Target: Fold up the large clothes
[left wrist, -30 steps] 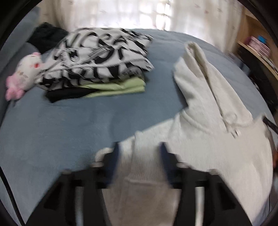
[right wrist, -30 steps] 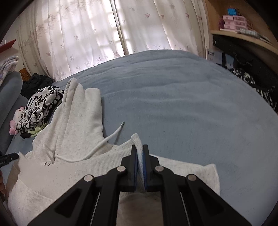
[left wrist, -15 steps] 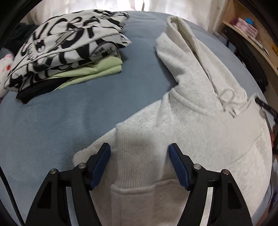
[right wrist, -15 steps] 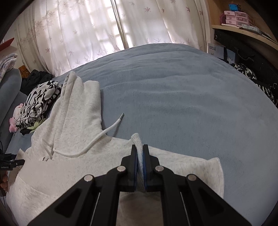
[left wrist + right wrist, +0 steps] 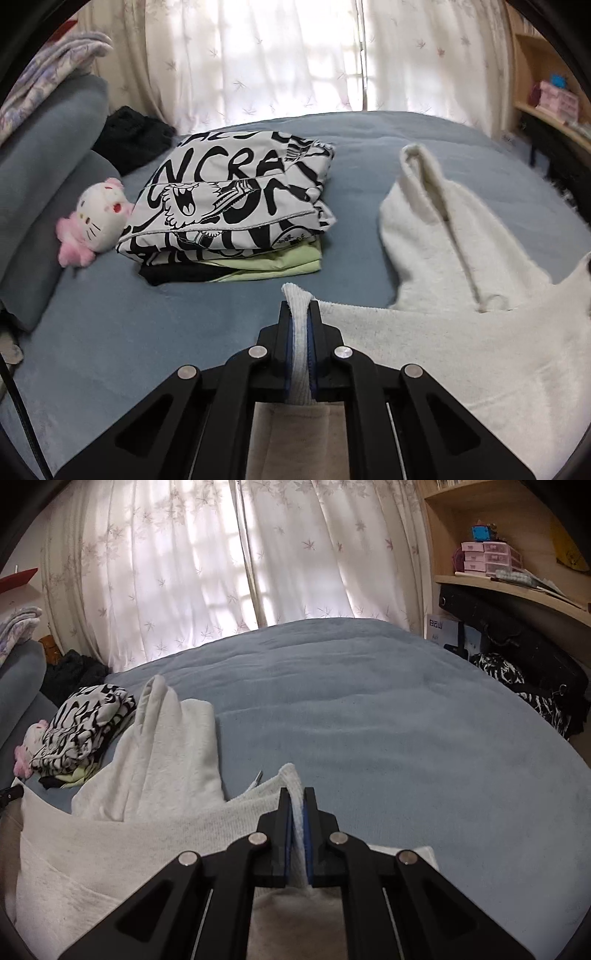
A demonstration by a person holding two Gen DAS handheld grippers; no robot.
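Note:
A white hoodie (image 5: 461,354) lies on the blue bed (image 5: 110,332), its hood (image 5: 428,206) pointing toward the window. My left gripper (image 5: 300,314) is shut on the ribbed hem at the hoodie's left corner, and a fold of fabric sticks up between the pads. In the right wrist view the same hoodie (image 5: 147,834) spreads to the left, and my right gripper (image 5: 297,797) is shut on the ribbed hem at the other corner. Both corners are raised off the bed. A drawstring tip (image 5: 257,777) pokes out beside the hem.
A stack of folded clothes (image 5: 236,206), black-and-white print over green and black, sits left of the hood. A pink and white plush toy (image 5: 94,221) leans on grey pillows (image 5: 40,192). Shelves (image 5: 517,576) and dark bags (image 5: 517,653) flank the bed's right side.
My left gripper went from open around the hem to shut on it, then lifted and tilted up. My right gripper kept its grip and rose a little with the hem.

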